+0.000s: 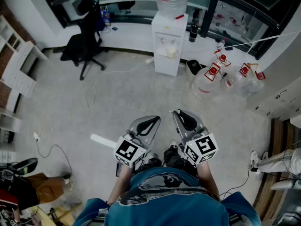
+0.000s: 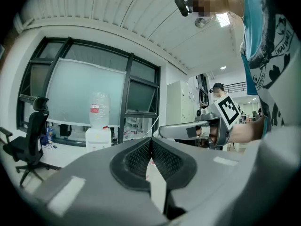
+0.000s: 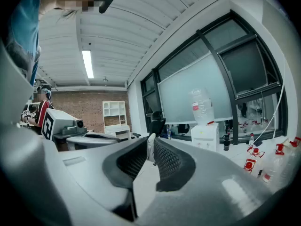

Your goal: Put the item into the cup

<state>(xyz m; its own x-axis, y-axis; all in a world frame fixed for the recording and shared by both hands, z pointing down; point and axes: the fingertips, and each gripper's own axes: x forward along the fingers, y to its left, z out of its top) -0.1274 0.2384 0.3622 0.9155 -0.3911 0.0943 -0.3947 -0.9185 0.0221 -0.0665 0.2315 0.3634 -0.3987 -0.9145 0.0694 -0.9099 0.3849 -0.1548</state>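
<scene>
1. A pale grey floor (image 1: 141,93) is seen from steeply above; no table or worktop is shown in any view.
2. A white water dispenser (image 1: 169,41) is set against the far wall, below dark-framed windows (image 1: 244,13). A black office chair (image 1: 84,46) stands to its left.
3. Several clear water bottles (image 1: 211,76) with red caps are grouped on the floor to the right of the dispenser.
4. A white shelf unit (image 1: 14,65) is placed along the left wall, and a brick wall (image 3: 80,107) is shown behind it in the right gripper view.
5. A white strip (image 1: 102,141) and a loose cable (image 1: 51,149) lie on the floor to the left of the grippers.
6. The left gripper (image 2: 151,140) is held level over the floor with its jaws closed tip to tip; nothing is held in it.
7. The right gripper (image 3: 151,142) is held beside it. Its jaws are nearly together and pinched on a small pale item (image 3: 150,149) at the tips.
8. What the item is cannot be made out, and it is not discernible in the head view.
9. The bottle on top of the dispenser is cut off by the top edge of the head view.
10. A seated person (image 1: 33,185) at the lower left and another person's legs (image 1: 277,161) at the right edge are only partly in frame.
</scene>
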